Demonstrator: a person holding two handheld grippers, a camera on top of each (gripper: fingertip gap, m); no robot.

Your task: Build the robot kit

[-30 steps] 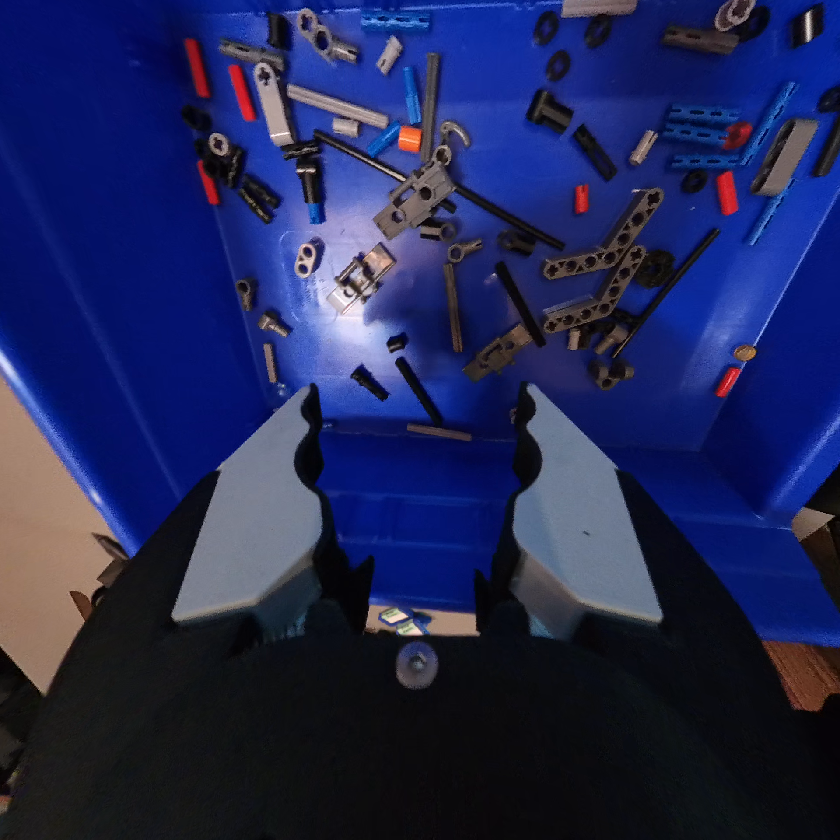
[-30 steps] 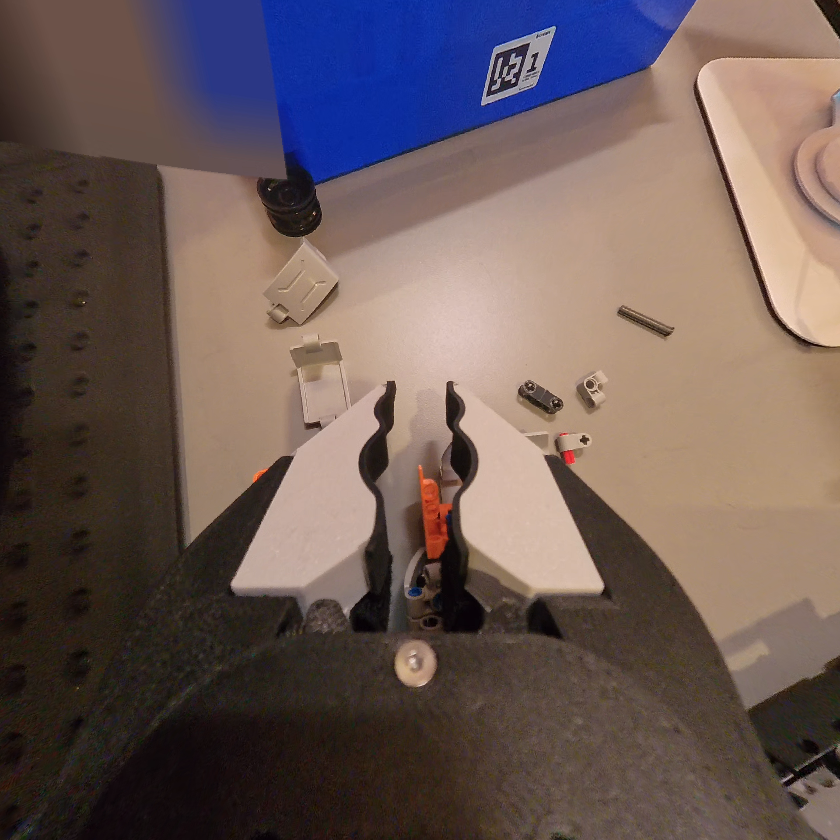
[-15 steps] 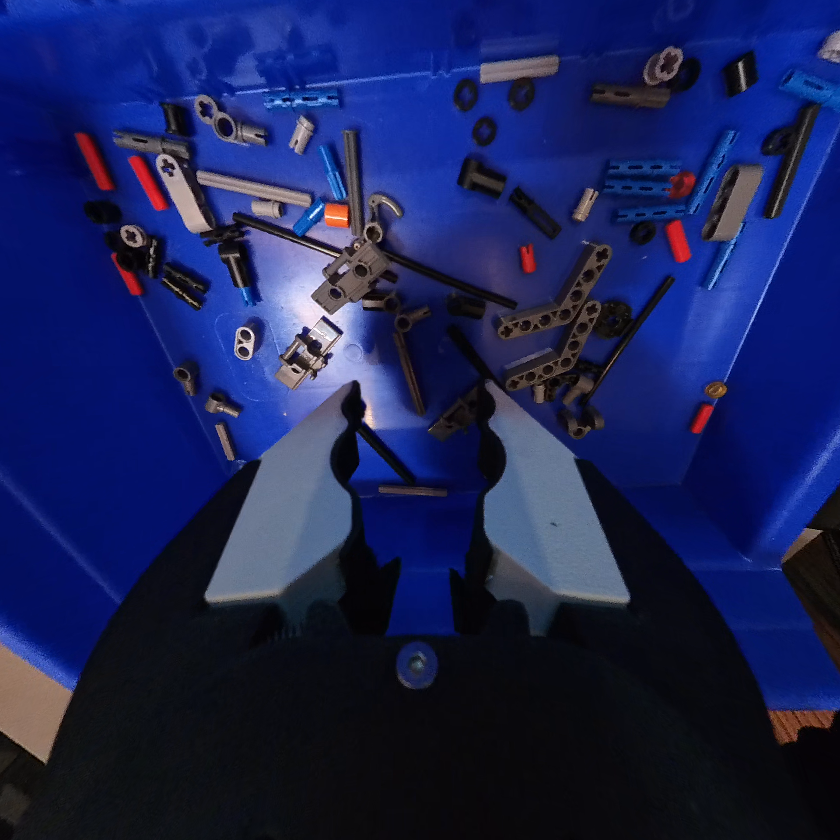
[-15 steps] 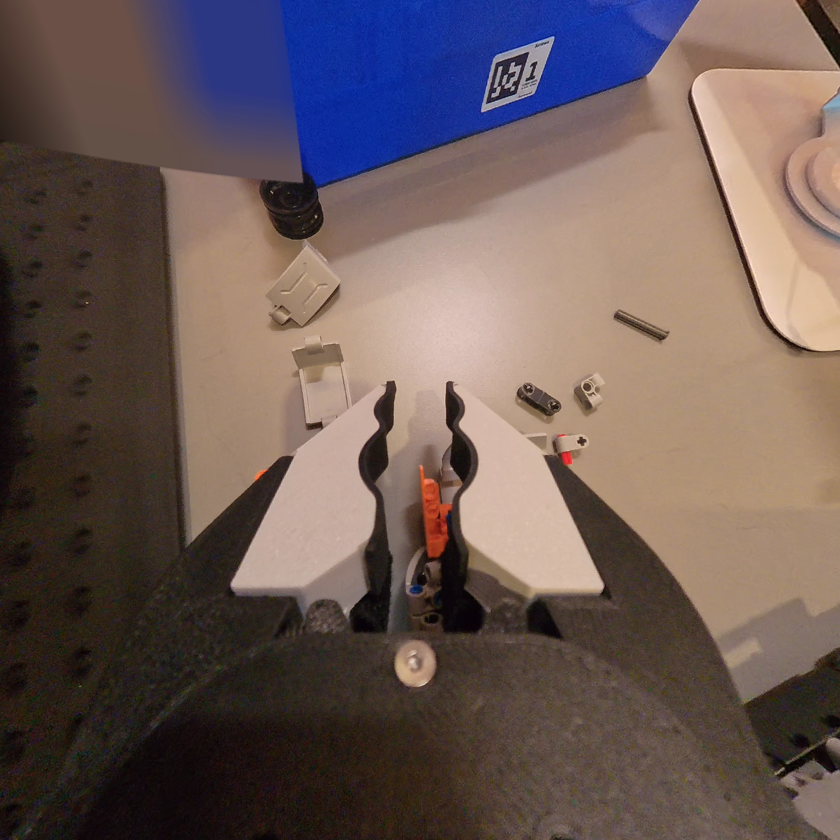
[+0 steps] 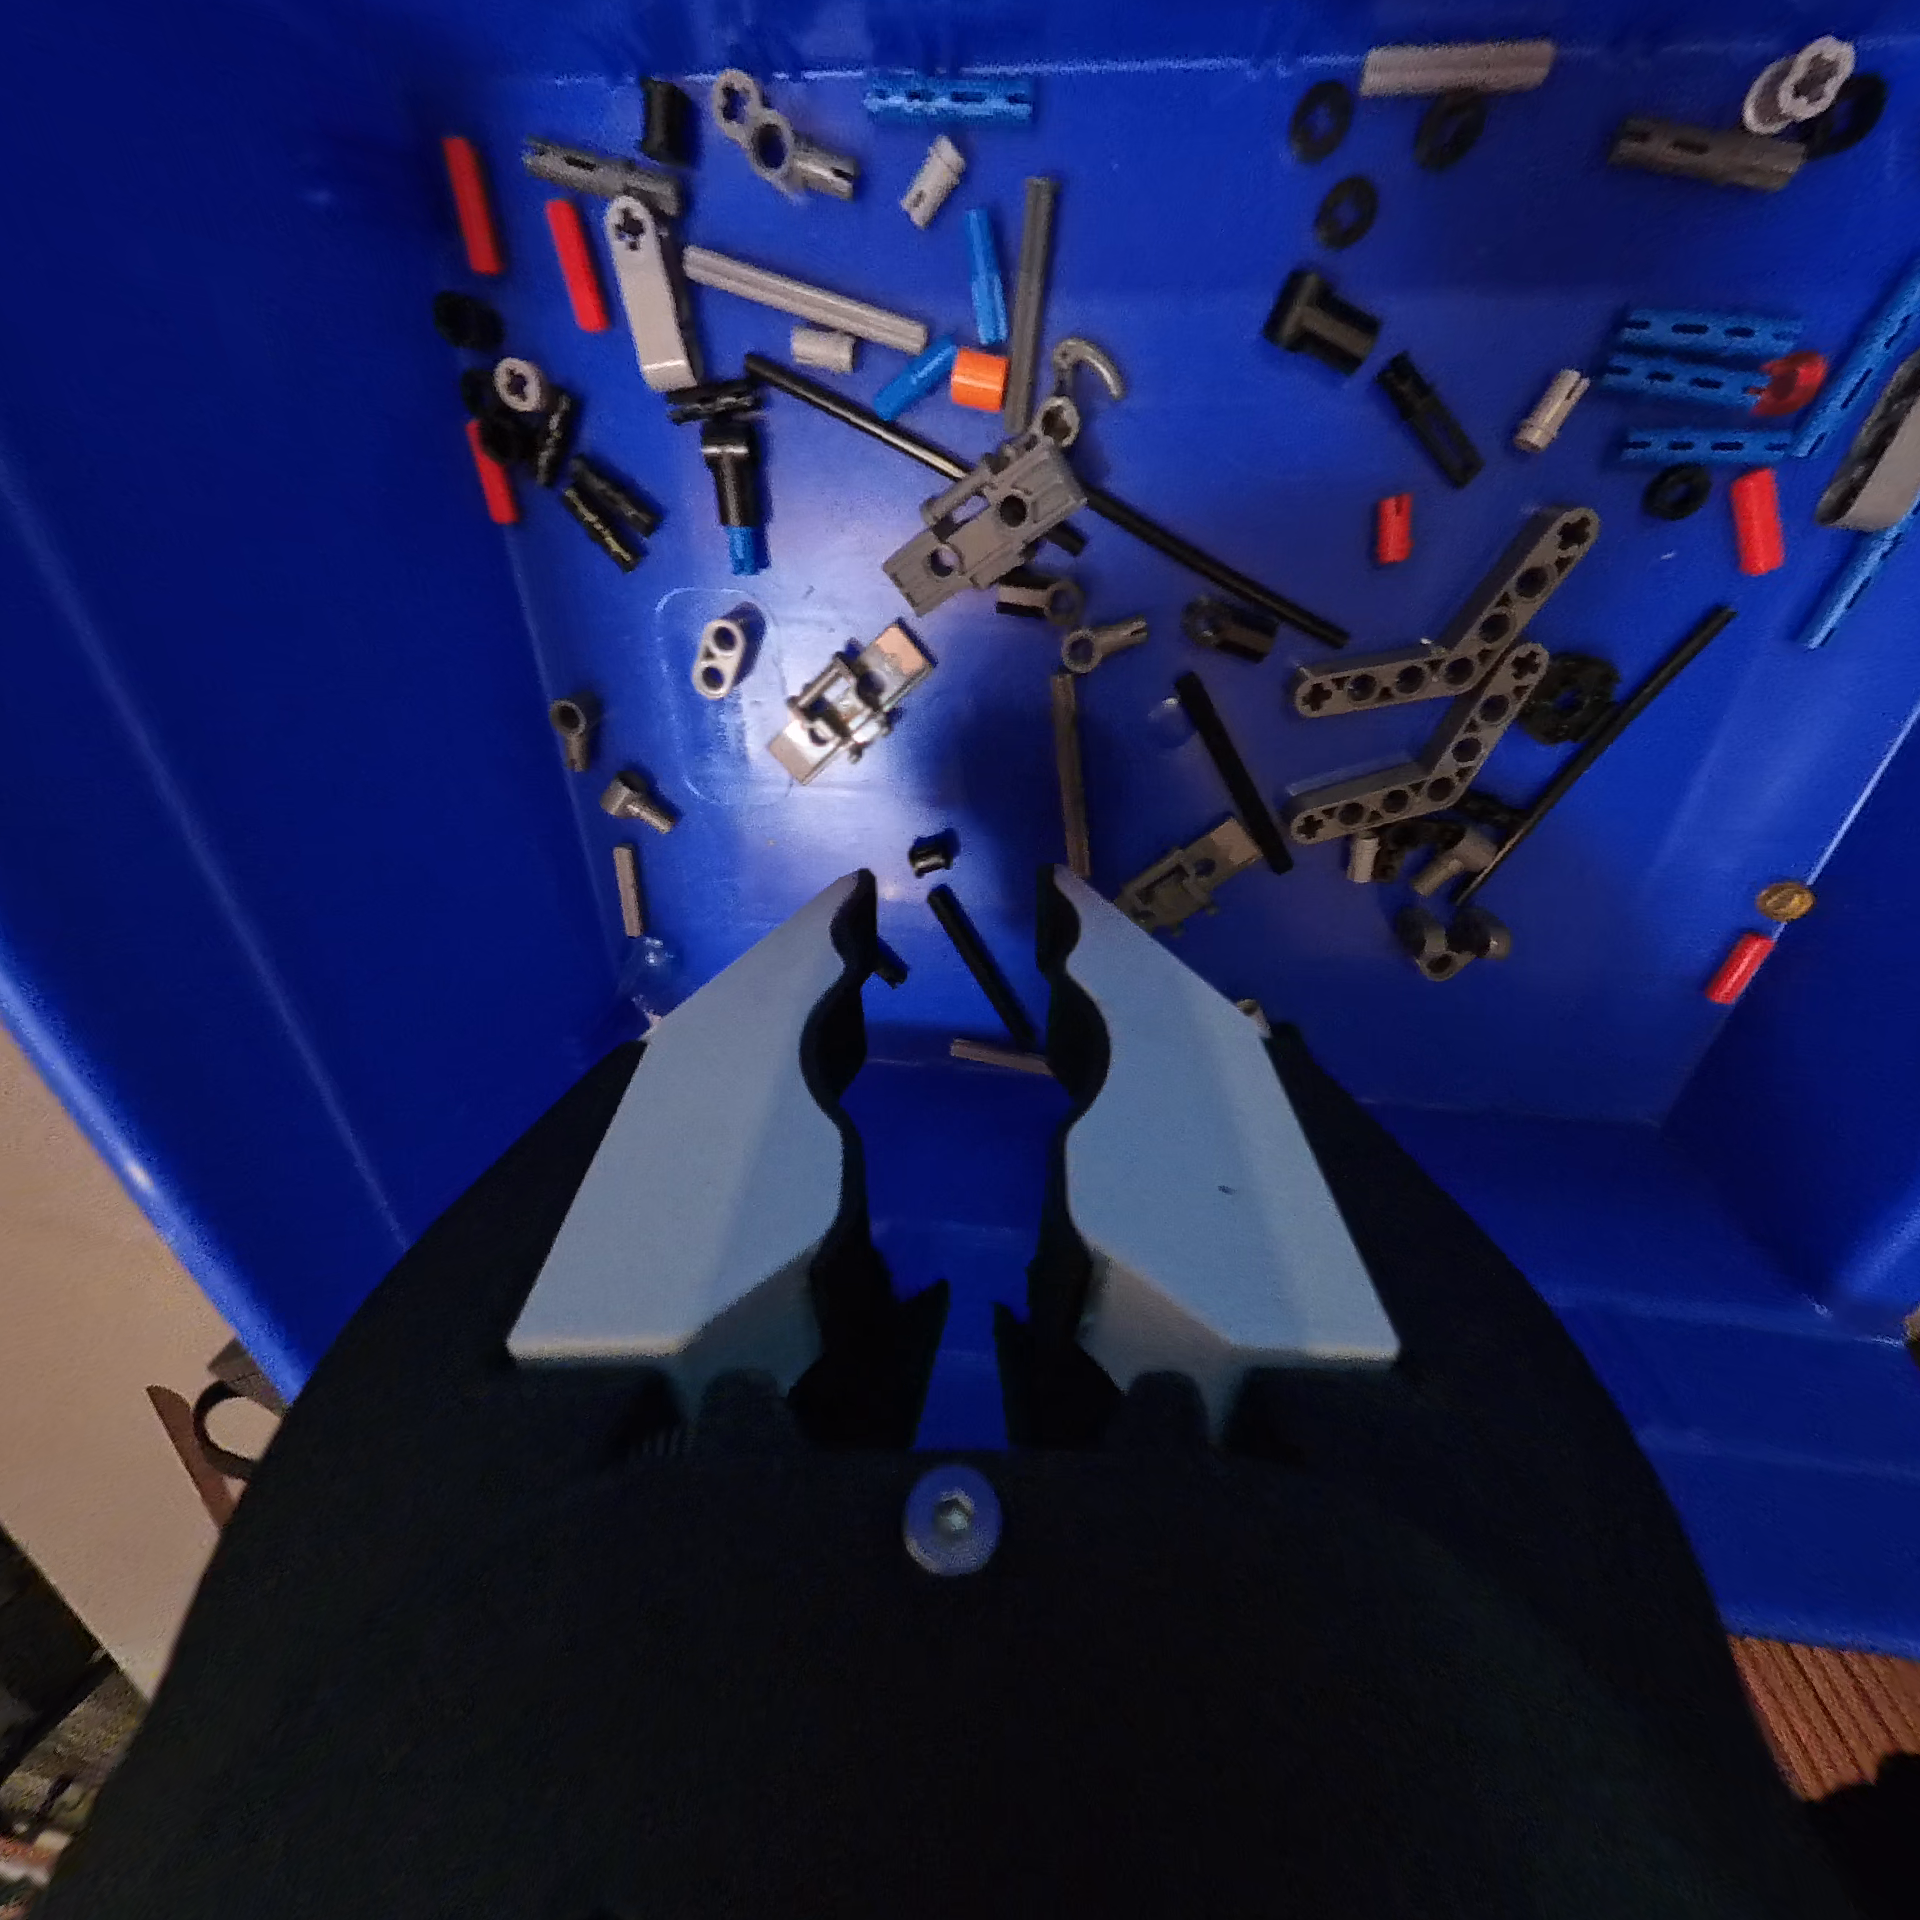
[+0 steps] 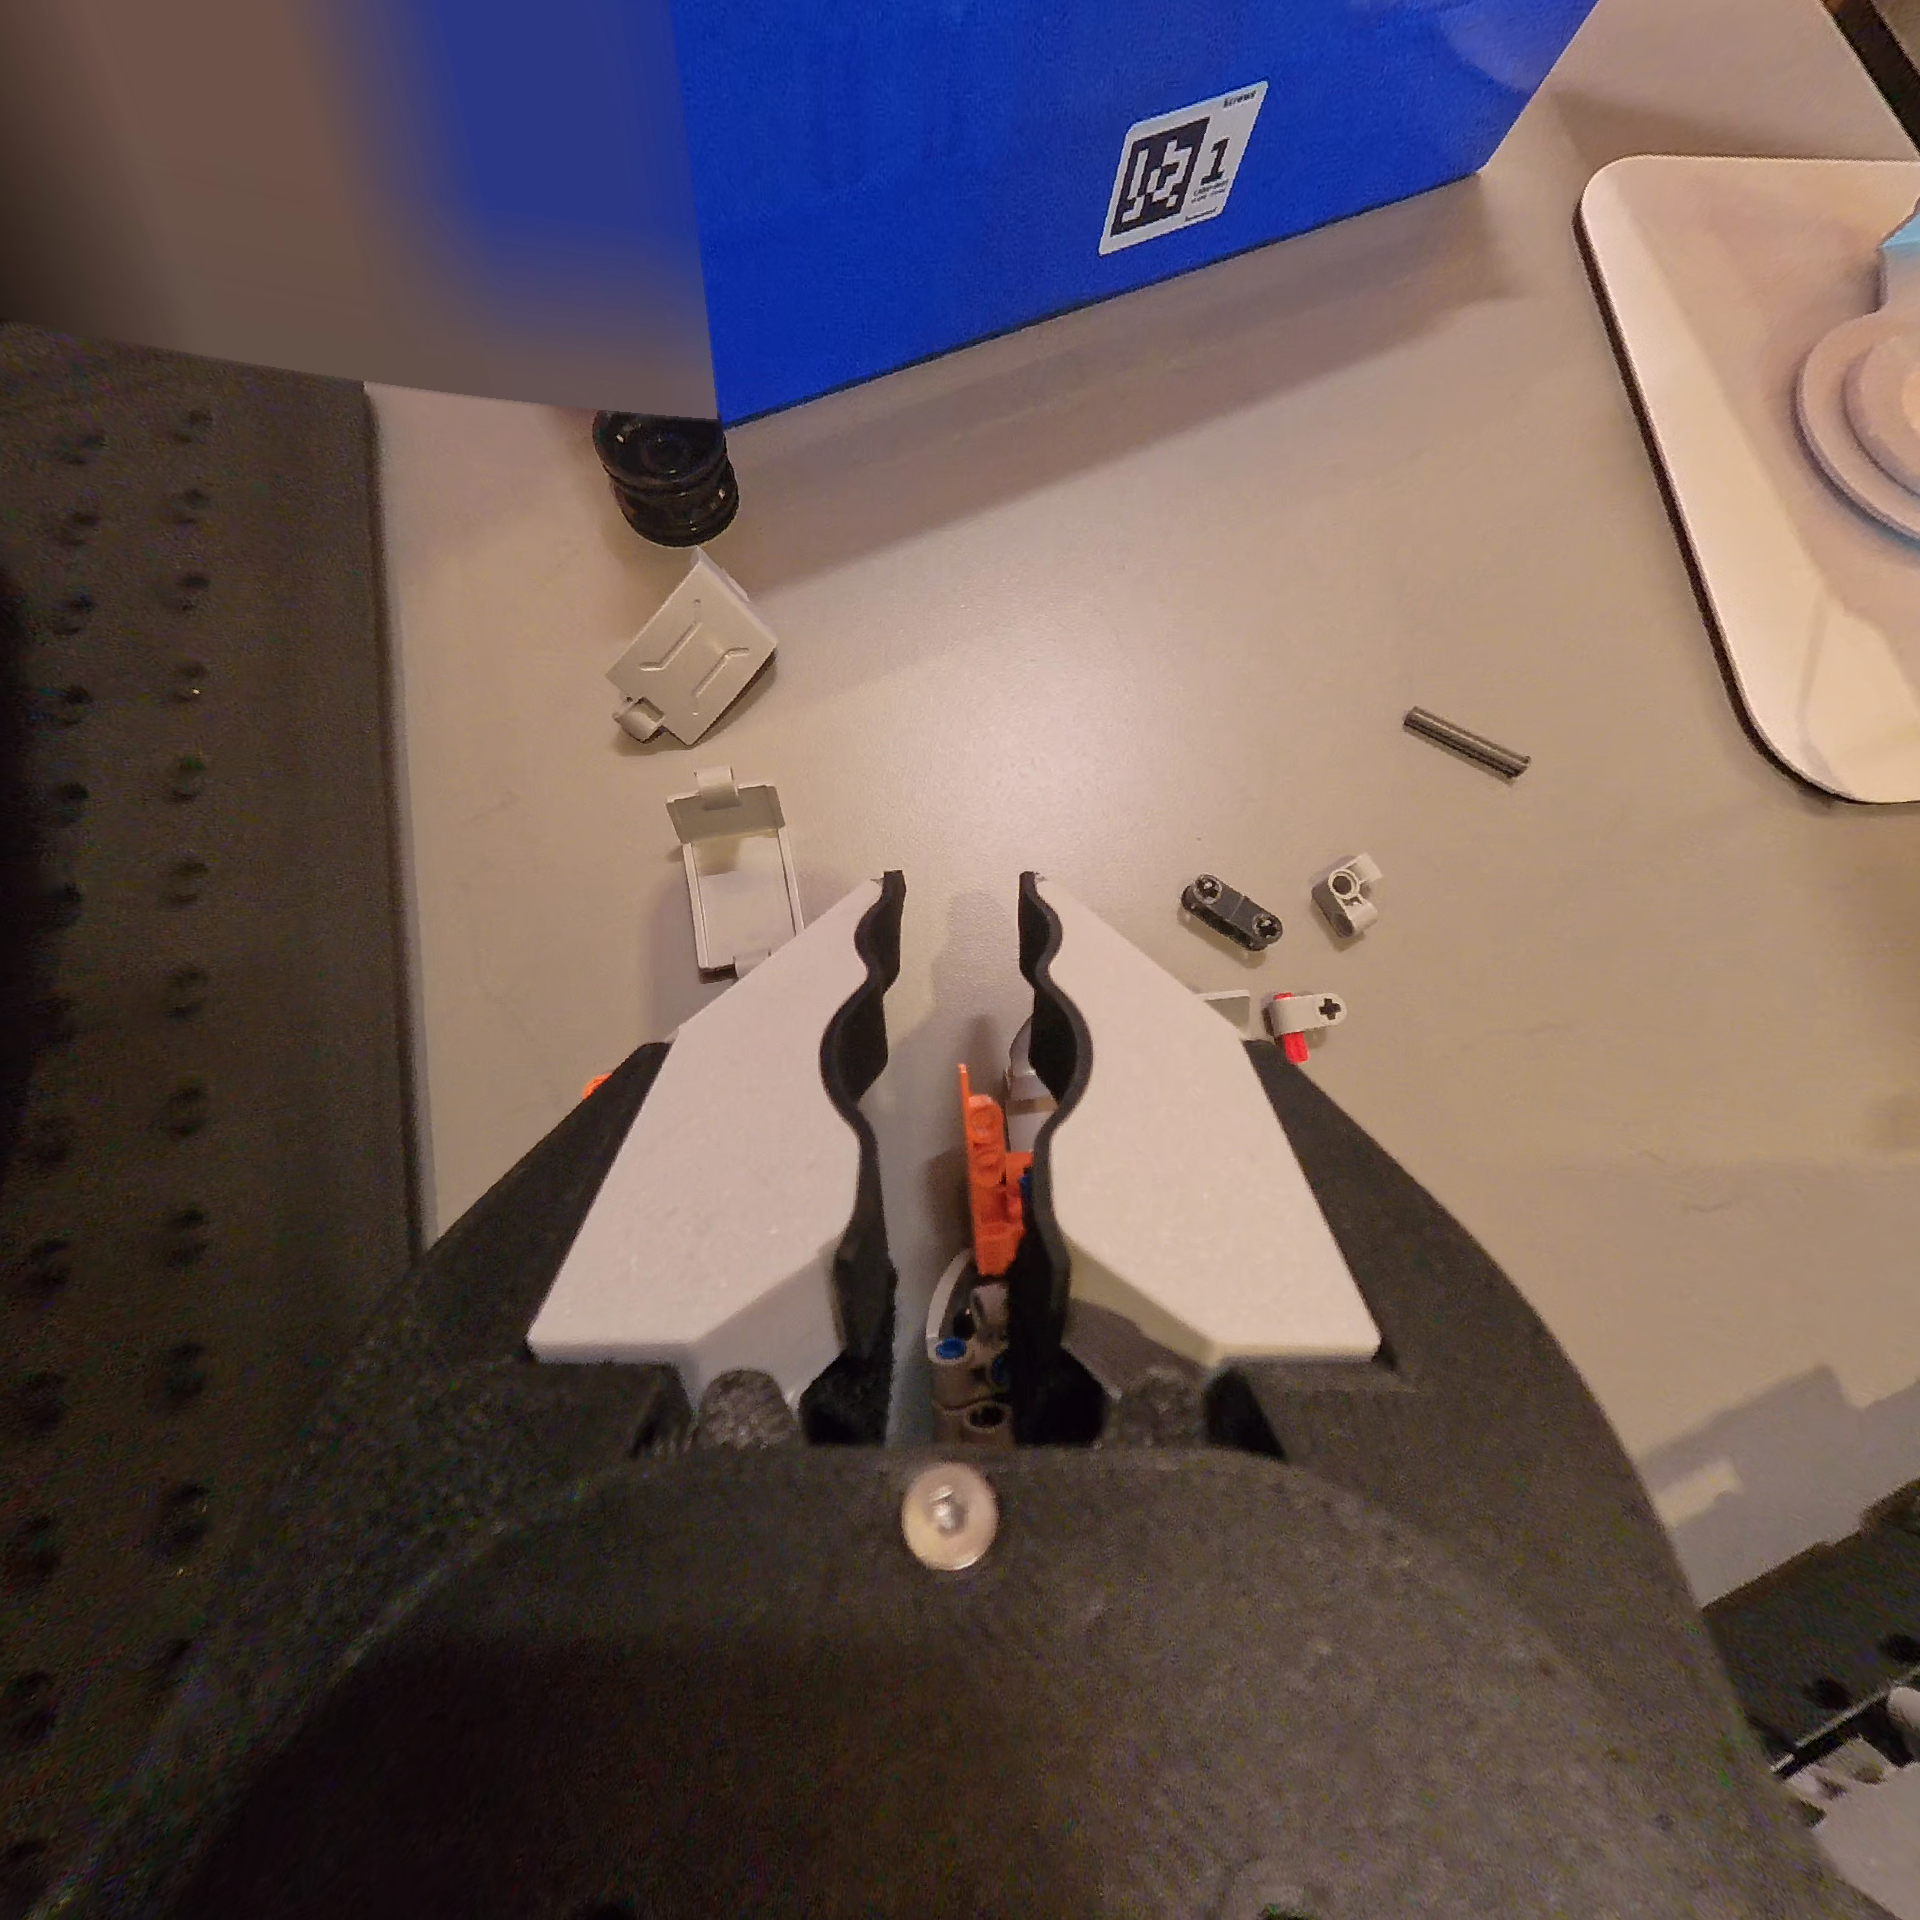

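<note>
My left gripper (image 5: 956, 883) is inside a blue bin (image 5: 260, 623) holding several loose building-toy parts. Its jaws stand apart with a narrow gap. A thin black axle (image 5: 982, 971) lies on the bin floor between the fingertips, and a small black bush (image 5: 932, 852) sits just beyond them. Nothing is held. My right gripper (image 6: 961, 883) hovers over a grey table (image 6: 1143, 623), jaws nearly closed. An orange and grey assembly (image 6: 987, 1164) sits low between the fingers against the right one and appears gripped.
On the table are a black tyre (image 6: 665, 478), a grey panel (image 6: 691, 665), a grey frame (image 6: 732, 883), a dark axle (image 6: 1465, 740) and small connectors (image 6: 1231, 914). The blue bin's outside wall (image 6: 1039, 156) stands behind, a white tray (image 6: 1766, 416) right, a black perforated board (image 6: 156, 831) left. Left tips to right tips: about 30 centimetres.
My left gripper's jaws have narrowed steadily and its tips have moved over the black axle in the bin. My right gripper has hardly moved, and its gap is the same.
</note>
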